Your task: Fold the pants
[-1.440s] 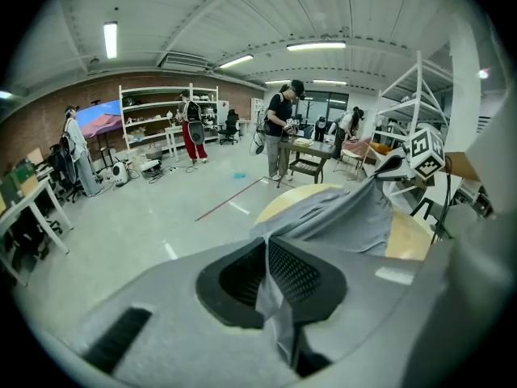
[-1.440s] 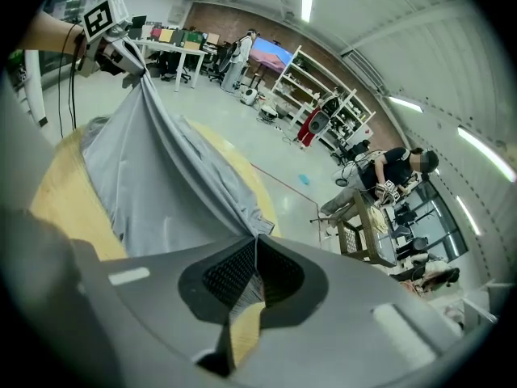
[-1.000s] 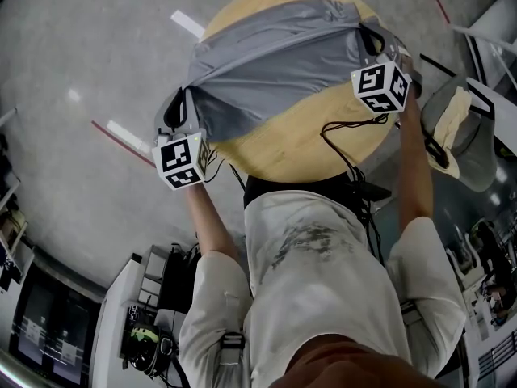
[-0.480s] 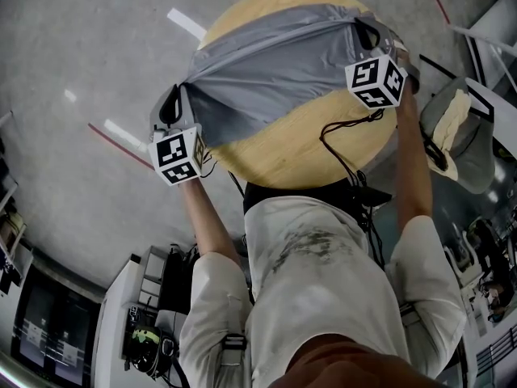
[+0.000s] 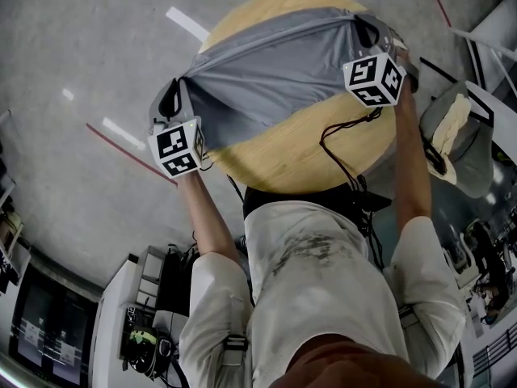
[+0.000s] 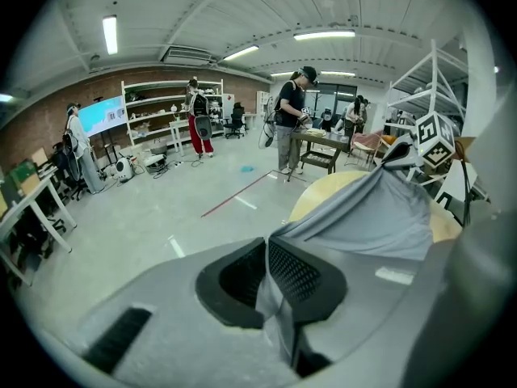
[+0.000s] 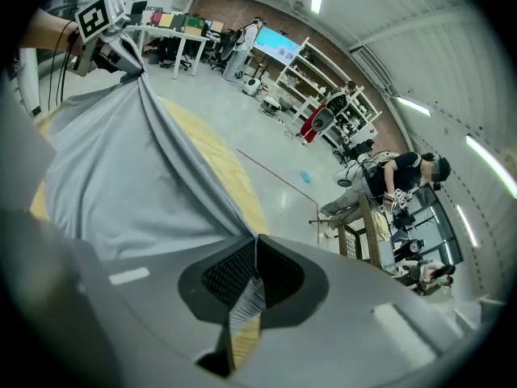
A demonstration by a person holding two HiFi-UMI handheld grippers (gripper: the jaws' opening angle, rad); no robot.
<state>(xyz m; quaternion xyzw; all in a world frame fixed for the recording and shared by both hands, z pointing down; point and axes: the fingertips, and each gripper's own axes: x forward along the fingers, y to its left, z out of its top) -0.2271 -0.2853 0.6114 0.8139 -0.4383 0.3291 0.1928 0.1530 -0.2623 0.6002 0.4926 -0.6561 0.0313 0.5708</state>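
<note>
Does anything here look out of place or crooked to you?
Nothing looks damaged. The grey pants are stretched and bunched between the left tool and right tool, one end past the edge of the round table. A loose black cable trails over its near side.

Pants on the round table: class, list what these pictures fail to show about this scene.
Pants: waist or leg ends, untellable; bunched cloth, every view.
Table: its base, every view, hidden beneath the top.
Left gripper, right gripper: pinch points, head view, too small and dark.
</note>
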